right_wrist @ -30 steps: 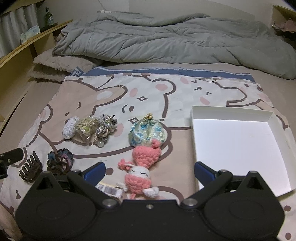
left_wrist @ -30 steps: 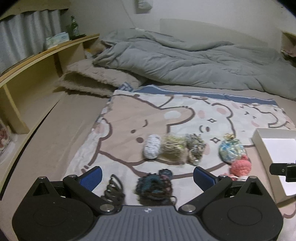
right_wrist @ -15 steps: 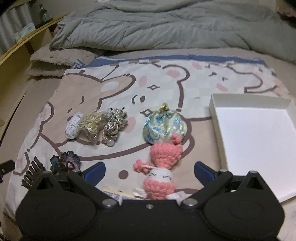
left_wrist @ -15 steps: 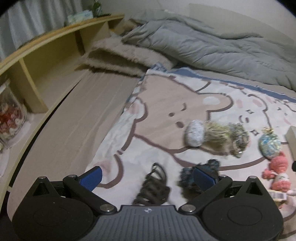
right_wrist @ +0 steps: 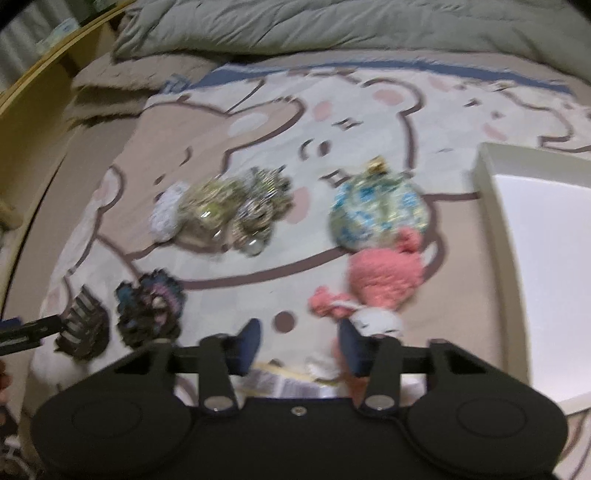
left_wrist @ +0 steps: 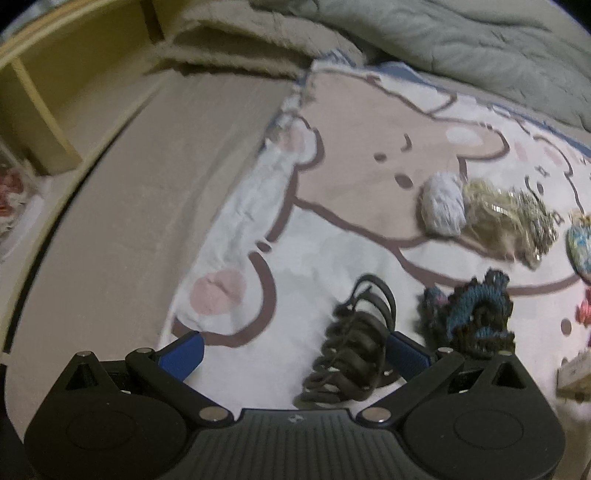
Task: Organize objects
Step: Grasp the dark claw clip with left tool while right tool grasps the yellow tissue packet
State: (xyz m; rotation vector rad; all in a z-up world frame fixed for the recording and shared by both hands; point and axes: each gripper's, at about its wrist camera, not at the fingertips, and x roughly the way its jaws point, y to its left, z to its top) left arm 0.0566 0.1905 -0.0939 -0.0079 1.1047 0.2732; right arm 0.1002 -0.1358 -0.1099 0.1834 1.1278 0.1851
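Observation:
My left gripper [left_wrist: 295,354] is open and low over the bear-print blanket [left_wrist: 332,184]. A dark hair claw clip [left_wrist: 351,350] lies between its jaws, close to the right pad. A dark blue scrunchie [left_wrist: 476,314] lies just right of that finger. My right gripper [right_wrist: 299,345] has its jaws closing; only blanket and a paper tag [right_wrist: 280,380] show between them. The pink crochet doll [right_wrist: 380,280] lies just ahead, its white face by the right fingertip. The claw clip [right_wrist: 83,328] and the scrunchie [right_wrist: 147,310] sit at the left.
A floral pouch [right_wrist: 376,210] sits behind the doll, and a row of pale scrunchies [right_wrist: 225,210] lies left of it. A white open box [right_wrist: 535,258] stands at the right. A grey duvet [right_wrist: 332,26] is bunched behind, and a wooden shelf [left_wrist: 55,92] runs along the left.
Both grippers have sunk closer to the blanket. The left one swung left, so the claw clip now lies between its jaws. The right jaws have narrowed from wide open.

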